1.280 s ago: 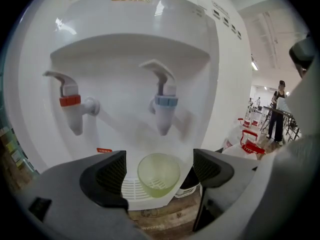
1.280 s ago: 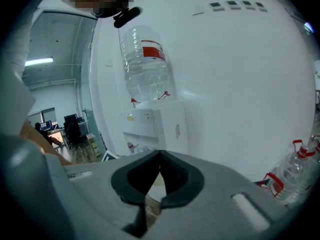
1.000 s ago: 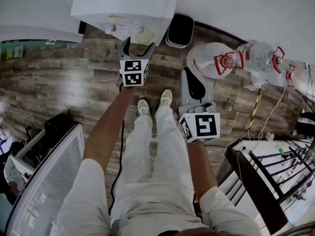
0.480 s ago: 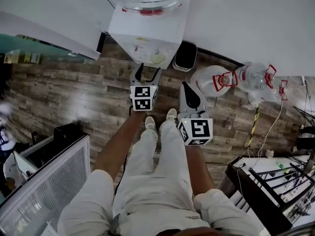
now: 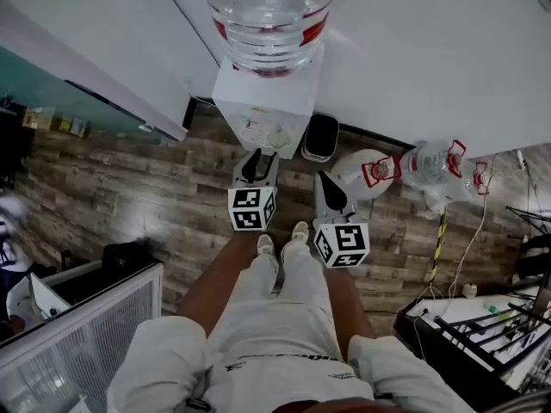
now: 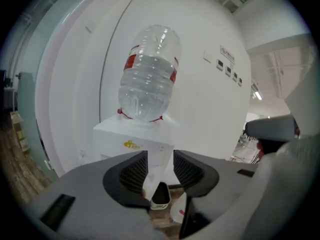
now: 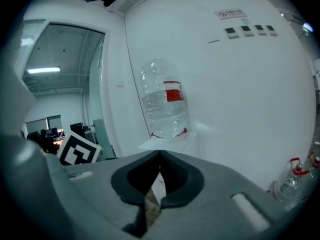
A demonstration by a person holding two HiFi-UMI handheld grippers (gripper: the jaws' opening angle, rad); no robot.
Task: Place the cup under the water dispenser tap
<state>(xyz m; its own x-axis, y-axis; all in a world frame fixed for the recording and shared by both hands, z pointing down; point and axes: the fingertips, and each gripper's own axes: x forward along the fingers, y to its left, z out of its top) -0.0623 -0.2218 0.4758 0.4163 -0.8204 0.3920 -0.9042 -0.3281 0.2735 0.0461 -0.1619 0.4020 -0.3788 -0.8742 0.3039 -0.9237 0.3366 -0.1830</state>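
The white water dispenser (image 5: pixel 258 101) stands against the wall with a clear bottle (image 5: pixel 269 15) upside down on top. In the head view both grippers hang in front of it, above the floor. My left gripper (image 5: pixel 261 155) points at its front; the jaws have just been closing and still show a gap with nothing between them. In the left gripper view the dispenser (image 6: pixel 132 139) fills the space beyond the left gripper (image 6: pixel 161 159). My right gripper (image 5: pixel 322 175) is beside it, jaws together and empty. I cannot make out a cup for certain.
A black bin (image 5: pixel 320 136) stands on the wooden floor right of the dispenser. Two empty water bottles (image 5: pixel 430 166) lie further right. A white appliance (image 5: pixel 77 334) is at lower left and a dark rack (image 5: pixel 465 334) at lower right. The person's shoes (image 5: pixel 297 231) are below the grippers.
Both grippers have risen and come nearer the dispenser. The head view has tilted up, bringing the bottle on top into sight. The left jaws have narrowed.
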